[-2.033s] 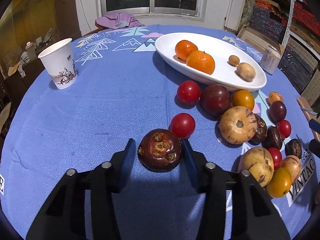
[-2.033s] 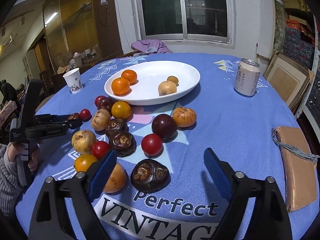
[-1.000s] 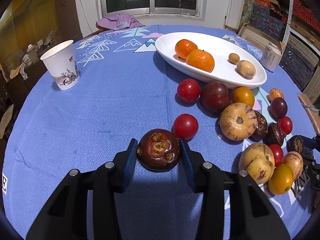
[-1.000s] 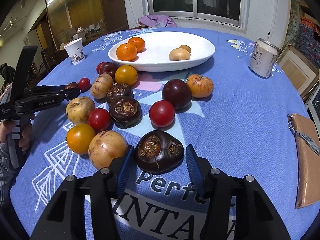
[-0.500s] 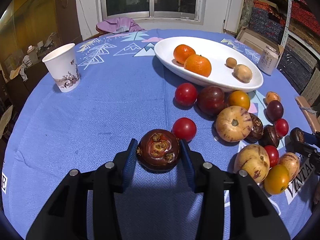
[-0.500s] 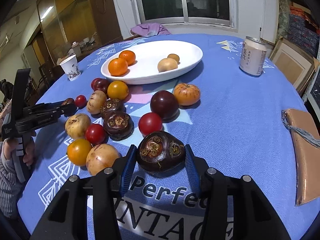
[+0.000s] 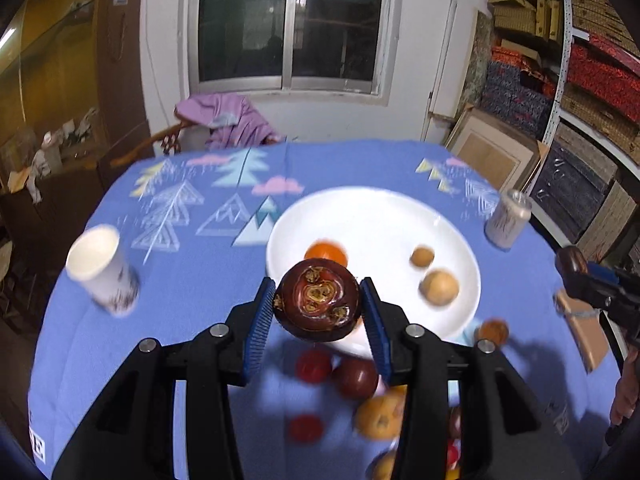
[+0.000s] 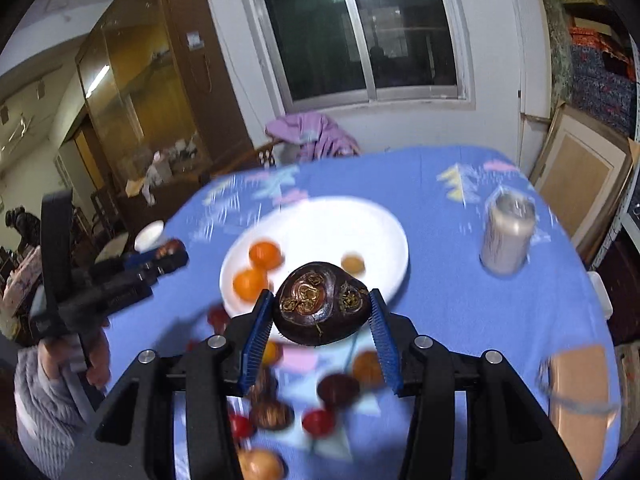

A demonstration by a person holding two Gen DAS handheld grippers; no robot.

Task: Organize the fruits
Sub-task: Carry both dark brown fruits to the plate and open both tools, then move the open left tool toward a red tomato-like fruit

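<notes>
Round table with a blue printed cloth (image 7: pixel 192 280) below a dark window (image 7: pixel 292 20).
Each gripper, left gripper (image 7: pixel 318 308) and right gripper (image 8: pixel 320 312), clamps a dark fruit (left (image 7: pixel 318 306), right (image 8: pixel 320 304)) above the white plate (image 7: pixel 380 216); paper cup (image 7: pixel 102 272) and can (image 7: pixel 507 224) flank it.

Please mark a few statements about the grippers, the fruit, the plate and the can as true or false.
1. The left gripper holds a dark brown fruit clear of the table. True.
2. The right gripper is empty. False: it is clamped on its own dark fruit.
3. The white plate has two orange fruits on it. True.
4. The drink can lies on its side. False: it stands upright on the blue tablecloth.
5. The paper cup sits on the plate. False: it stands on the cloth, apart from the plate.
</notes>
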